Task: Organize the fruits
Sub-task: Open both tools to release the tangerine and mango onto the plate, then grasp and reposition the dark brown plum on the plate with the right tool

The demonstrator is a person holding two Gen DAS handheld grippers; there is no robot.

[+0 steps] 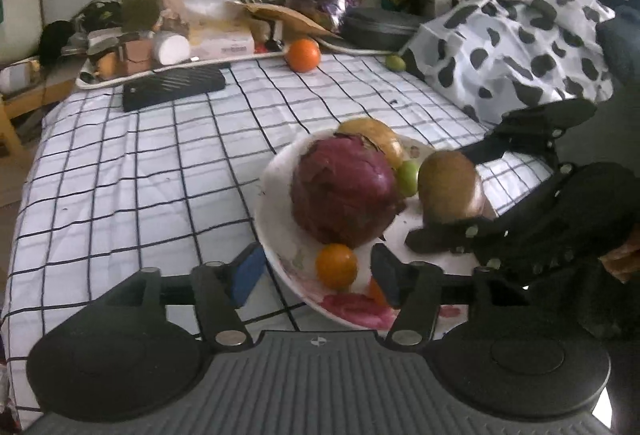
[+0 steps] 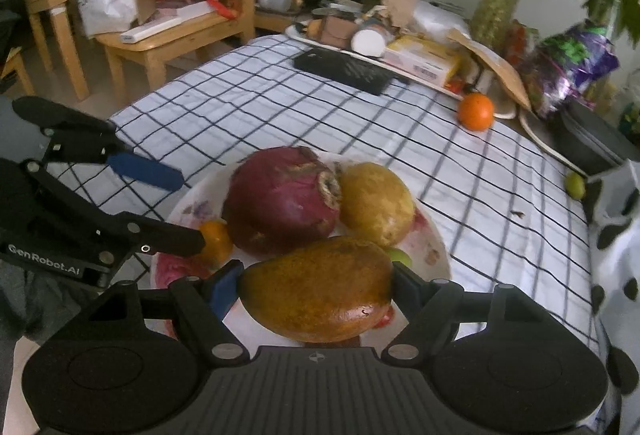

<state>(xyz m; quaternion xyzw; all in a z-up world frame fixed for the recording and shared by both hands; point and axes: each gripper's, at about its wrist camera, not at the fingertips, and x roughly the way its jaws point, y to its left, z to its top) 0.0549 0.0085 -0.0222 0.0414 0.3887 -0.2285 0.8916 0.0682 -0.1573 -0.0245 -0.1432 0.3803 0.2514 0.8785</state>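
- We are clamping the right gripper (image 2: 316, 289) on a mango (image 2: 320, 289), its pads pressing the two ends, just above the near rim of the plate (image 2: 434, 235).
- We are holding the left gripper (image 1: 316, 271) with fingers apart around a small orange (image 1: 336, 265) on the plate, pads not pressing it.
- We are judging the step as setting the mango down; lowering it onto the bare near side seems best, releasing only once it rests.
- We are watching the pile beyond: a dragon fruit (image 2: 284, 199), a pear (image 2: 376, 207) and a lime (image 2: 400, 256) are crowding the middle, so a nudge could roll them.
- We are seeing an orange (image 2: 475, 111) and another lime (image 2: 575, 185) lying well apart on the checked cloth (image 2: 280, 107), likely next to gather.
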